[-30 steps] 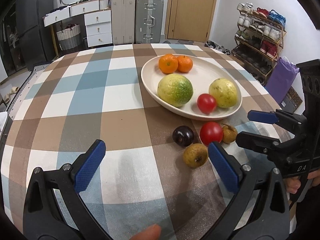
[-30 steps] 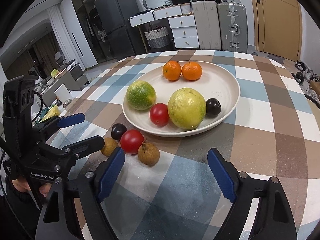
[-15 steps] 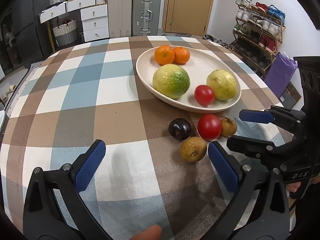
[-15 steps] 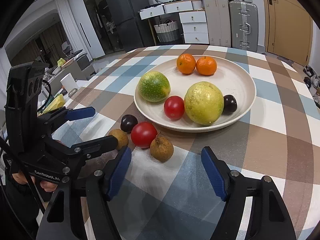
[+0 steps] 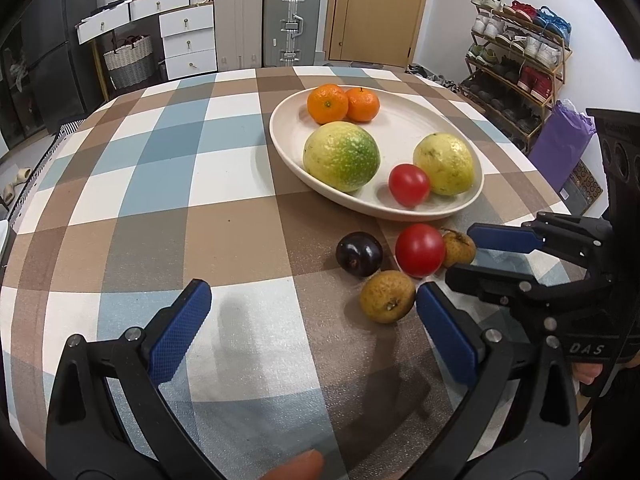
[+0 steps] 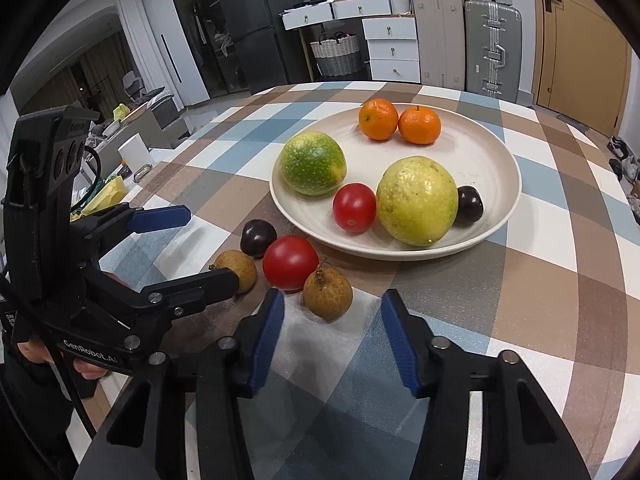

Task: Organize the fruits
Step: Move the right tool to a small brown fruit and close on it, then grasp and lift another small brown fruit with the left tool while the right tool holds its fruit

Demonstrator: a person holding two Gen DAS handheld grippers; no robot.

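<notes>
Right gripper (image 6: 332, 332): jaws closing, gripping nothing, brown fruit (image 6: 327, 293) just ahead at lower centre. Left gripper (image 5: 312, 320): jaws wide open, empty. Plate (image 6: 496, 148) upper right.

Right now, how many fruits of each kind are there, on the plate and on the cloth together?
Orange mandarins: 2
Large yellow-green round fruits: 2
Red tomatoes: 2
Dark purple plums: 2
Small brown rough-skinned fruits: 2
Total: 10; 6 on the cream round plate, 4 on the checked tablecloth.
</notes>
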